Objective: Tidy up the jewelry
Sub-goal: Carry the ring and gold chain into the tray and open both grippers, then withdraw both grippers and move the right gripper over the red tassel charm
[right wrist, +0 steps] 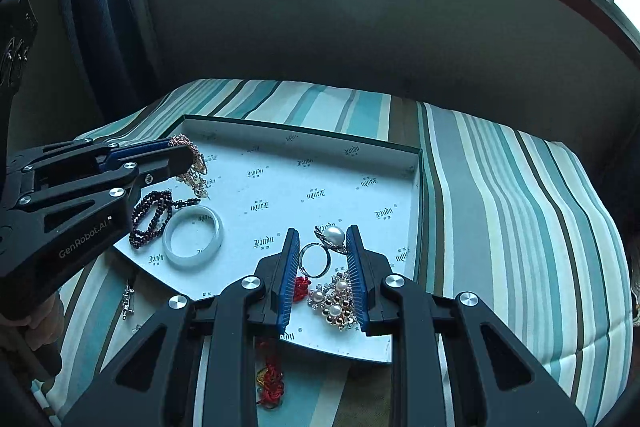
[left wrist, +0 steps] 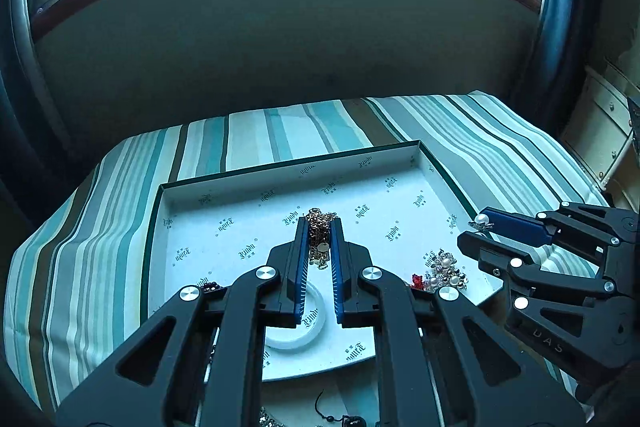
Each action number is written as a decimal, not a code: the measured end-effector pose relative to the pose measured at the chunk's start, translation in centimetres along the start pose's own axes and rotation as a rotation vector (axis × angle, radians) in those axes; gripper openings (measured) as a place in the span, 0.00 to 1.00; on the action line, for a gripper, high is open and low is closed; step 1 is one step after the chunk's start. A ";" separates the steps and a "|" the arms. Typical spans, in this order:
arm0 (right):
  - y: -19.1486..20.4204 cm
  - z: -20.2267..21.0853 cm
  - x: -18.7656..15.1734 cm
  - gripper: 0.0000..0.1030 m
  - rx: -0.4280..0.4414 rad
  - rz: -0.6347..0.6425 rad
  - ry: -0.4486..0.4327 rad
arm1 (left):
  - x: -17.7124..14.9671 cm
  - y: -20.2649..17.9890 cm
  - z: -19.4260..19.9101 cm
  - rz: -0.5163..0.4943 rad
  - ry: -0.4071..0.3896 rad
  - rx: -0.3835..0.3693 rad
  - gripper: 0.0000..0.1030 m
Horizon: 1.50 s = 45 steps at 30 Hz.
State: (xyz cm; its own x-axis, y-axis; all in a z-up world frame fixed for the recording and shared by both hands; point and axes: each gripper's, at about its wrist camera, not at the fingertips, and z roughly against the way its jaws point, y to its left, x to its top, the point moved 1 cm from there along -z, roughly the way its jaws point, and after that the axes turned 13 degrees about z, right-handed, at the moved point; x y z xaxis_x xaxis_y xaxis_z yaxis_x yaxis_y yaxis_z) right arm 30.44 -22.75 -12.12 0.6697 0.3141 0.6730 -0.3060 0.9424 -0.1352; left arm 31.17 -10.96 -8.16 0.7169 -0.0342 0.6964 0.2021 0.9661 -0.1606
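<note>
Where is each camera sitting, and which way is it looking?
Left wrist: sits on the left gripper, looking along its fingers at the gold chain they clamp over the tray; right gripper shows at right.
Right wrist: sits on the right gripper, looking at the pearl ring it clamps; left gripper shows at left.
Both see the tray and striped bedcover.

Both wrist views look down closely, sharing the tray [left wrist: 424, 157] [right wrist: 416, 163].
</note>
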 end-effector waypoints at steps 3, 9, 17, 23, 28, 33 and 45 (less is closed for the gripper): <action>-0.8 -2.6 0.1 0.24 0.004 -0.006 0.029 | 0.1 -0.6 -2.9 0.001 0.034 0.010 0.10; -1.8 -6.9 -0.3 0.24 0.011 -0.020 0.092 | -0.3 -0.5 -7.8 0.011 0.109 0.041 0.10; -1.6 -8.4 -1.2 0.25 0.014 -0.016 0.113 | -0.9 -0.6 -10.5 -0.008 0.172 0.059 0.10; -1.7 -7.7 -1.2 0.46 0.004 -0.028 0.094 | -0.9 -0.5 -10.8 -0.002 0.169 0.072 0.29; -1.7 -5.4 -0.9 0.46 -0.012 -0.025 0.056 | -0.5 -0.2 -8.9 0.010 0.140 0.064 0.46; -0.8 -2.1 -1.1 0.46 -0.029 0.010 0.021 | -0.6 0.2 -5.4 0.014 0.099 0.055 0.49; 2.0 3.2 -4.4 0.46 -0.019 0.040 0.051 | -4.4 2.5 2.3 0.031 0.072 0.062 0.49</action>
State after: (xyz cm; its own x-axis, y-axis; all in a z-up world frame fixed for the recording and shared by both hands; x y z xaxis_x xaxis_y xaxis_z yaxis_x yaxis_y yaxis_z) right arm 24.71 -22.65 -13.04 0.6906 0.3567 0.6291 -0.3211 0.9307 -0.1752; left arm 27.01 -7.83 -10.00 0.7685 -0.0199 0.6395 0.1388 0.9809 -0.1362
